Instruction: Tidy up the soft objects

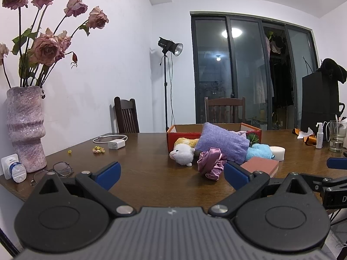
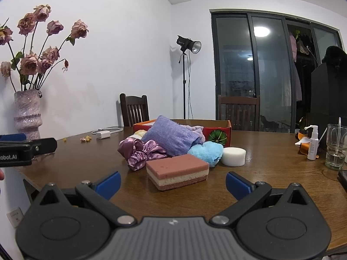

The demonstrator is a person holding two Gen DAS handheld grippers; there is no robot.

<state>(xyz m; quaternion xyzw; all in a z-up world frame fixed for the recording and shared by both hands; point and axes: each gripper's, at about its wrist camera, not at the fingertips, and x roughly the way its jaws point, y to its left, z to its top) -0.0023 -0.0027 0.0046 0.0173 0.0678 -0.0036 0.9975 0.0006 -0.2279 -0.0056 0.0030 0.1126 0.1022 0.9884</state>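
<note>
Clutter hides a good deal in the heap of soft things near the middle of the desk (image 2: 271, 151). The purple pillow (image 2: 171, 138) leans out of the red cardboard box (image 2: 216, 131), covering most of the box's front wall and whatever lies inside. A yellow plush (image 1: 186, 142) shows only as a strip under the pillow, and the white lamb toy (image 1: 183, 153) shows little more than its head. The blue plush (image 2: 207, 150) is half tucked beneath the pillow too. The satin scrunchie (image 2: 141, 151) rests against the pillow's near side; the layered pink sponge (image 2: 177, 171) lies just in front of the heap toward the desk's near edge, and the white round sponge (image 2: 233, 156) sits just beside the blue plush.

The left gripper (image 1: 171, 174) hangs above the near edge with its jaws wide apart, holding nothing. The right gripper (image 2: 172, 182) is likewise spread open and empty, the pink sponge lying just beyond its tips.

The desk is dark glossy wood. At its left end stands a pink vase (image 1: 25, 127) of dried roses, with spectacles (image 1: 58, 170) beside it and a white charger (image 1: 116, 144) farther back. A spray bottle (image 2: 312, 143) and a glass (image 2: 337, 146) stand at the right edge. Two wooden chairs, a studio lamp (image 2: 190, 44) and dark glass sliding doors line the white-walled room.
</note>
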